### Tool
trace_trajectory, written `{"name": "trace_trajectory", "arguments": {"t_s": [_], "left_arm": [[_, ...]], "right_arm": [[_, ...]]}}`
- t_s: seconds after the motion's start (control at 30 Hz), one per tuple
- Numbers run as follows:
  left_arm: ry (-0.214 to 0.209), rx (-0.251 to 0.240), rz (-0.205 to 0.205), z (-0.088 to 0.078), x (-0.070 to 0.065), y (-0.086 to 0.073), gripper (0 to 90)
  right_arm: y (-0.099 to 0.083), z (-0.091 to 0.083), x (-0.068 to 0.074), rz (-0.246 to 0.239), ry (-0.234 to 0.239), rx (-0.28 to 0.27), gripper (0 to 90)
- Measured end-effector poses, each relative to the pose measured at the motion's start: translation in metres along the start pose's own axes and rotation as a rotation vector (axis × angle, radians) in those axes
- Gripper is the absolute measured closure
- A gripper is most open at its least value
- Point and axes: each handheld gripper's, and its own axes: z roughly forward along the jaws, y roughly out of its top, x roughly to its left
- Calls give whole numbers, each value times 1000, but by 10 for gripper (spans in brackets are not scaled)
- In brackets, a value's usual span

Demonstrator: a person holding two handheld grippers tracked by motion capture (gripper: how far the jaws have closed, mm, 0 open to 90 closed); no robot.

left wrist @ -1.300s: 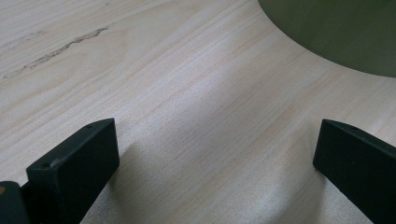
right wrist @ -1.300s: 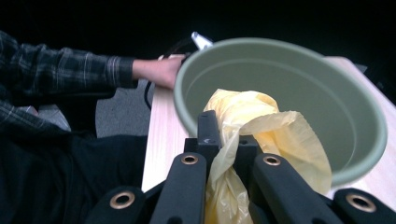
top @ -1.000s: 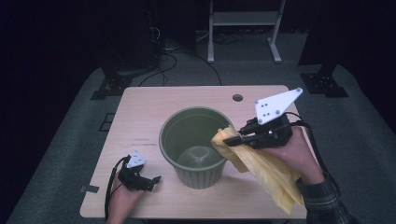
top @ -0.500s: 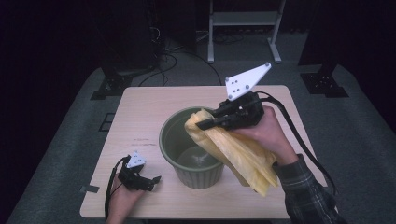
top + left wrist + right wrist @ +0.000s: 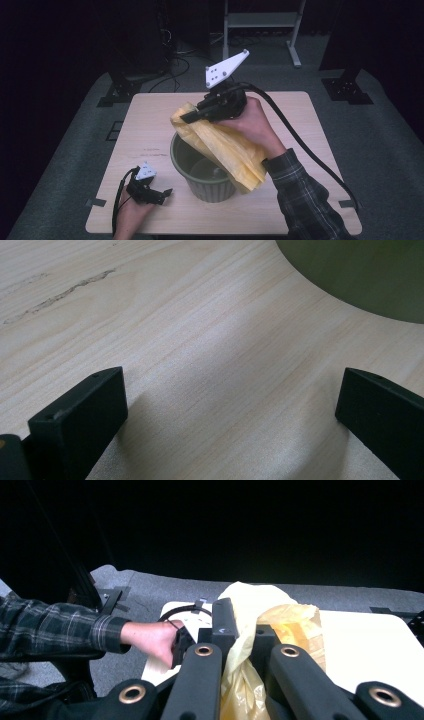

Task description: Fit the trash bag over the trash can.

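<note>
A yellow plastic bag (image 5: 225, 150) hangs over a green bucket (image 5: 210, 187) that stands on the wooden table (image 5: 150, 120). My right gripper (image 5: 185, 118) is shut on the bag's top edge and holds it above the bucket's far-left rim. In the right gripper view the bag (image 5: 260, 610) is pinched between the black jaws of the right gripper (image 5: 240, 617). My left gripper (image 5: 162, 192) rests on the table near the front-left edge, beside the bucket, open with nothing between its jaws. The left gripper view shows the left gripper (image 5: 230, 405) over bare wood, with the bucket's wall (image 5: 360, 275) ahead.
A dark scuff mark (image 5: 150, 151) lies on the table left of the bucket. A black cable (image 5: 300, 145) trails from the right gripper off the table's right side. Dark stands and cables (image 5: 175, 65) sit on the grey floor behind the table.
My right gripper has carried the yellow bag up and to the left, from the bucket's right rim across to above its far-left rim. The left gripper has stayed put.
</note>
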Motion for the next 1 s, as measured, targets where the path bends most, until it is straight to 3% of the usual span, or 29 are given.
{"name": "trace_trajectory", "arguments": {"t_s": [0.27, 0.5, 1.0], "left_arm": [[-1, -1, -2, 0, 0, 0, 0], [-1, -1, -2, 0, 0, 0, 0], [-1, -1, -3, 0, 0, 0, 0]], "right_arm": [[16, 19, -15, 4, 9, -12, 867], [27, 37, -25, 14, 20, 10, 867], [44, 45, -45, 17, -22, 21, 867]]}}
